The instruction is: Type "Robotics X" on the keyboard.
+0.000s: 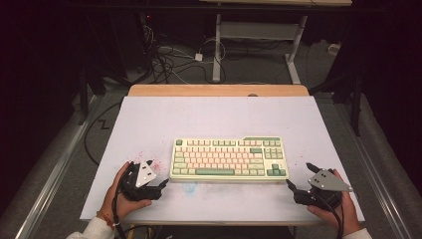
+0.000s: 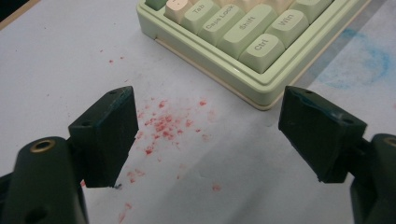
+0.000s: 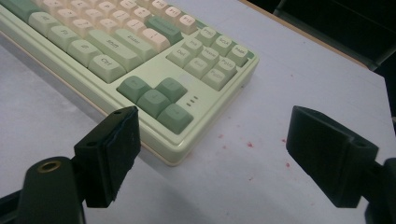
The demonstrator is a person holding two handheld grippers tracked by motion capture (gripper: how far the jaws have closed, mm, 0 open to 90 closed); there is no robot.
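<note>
Keyboard (image 1: 229, 159) sits mid-table on the white board (image 1: 149, 119), a gripper waiting off each near corner, both with jaws spread wide and empty.

Its far rows are cut off in the left gripper view, where just the Ctrl corner (image 2: 261, 46) shows; key legends blur in the high view. Left gripper (image 1: 161, 185) and right gripper (image 1: 298, 178) stand just beside it, not touching. Red specks (image 2: 161, 126) and a blue smudge (image 2: 362, 65) mark the board; cables (image 1: 169, 59) tangle on the floor beyond.

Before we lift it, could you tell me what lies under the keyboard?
The keyboard rests flat on the white table. Red specks and a blue smudge show beside it; anything beneath is covered.
</note>
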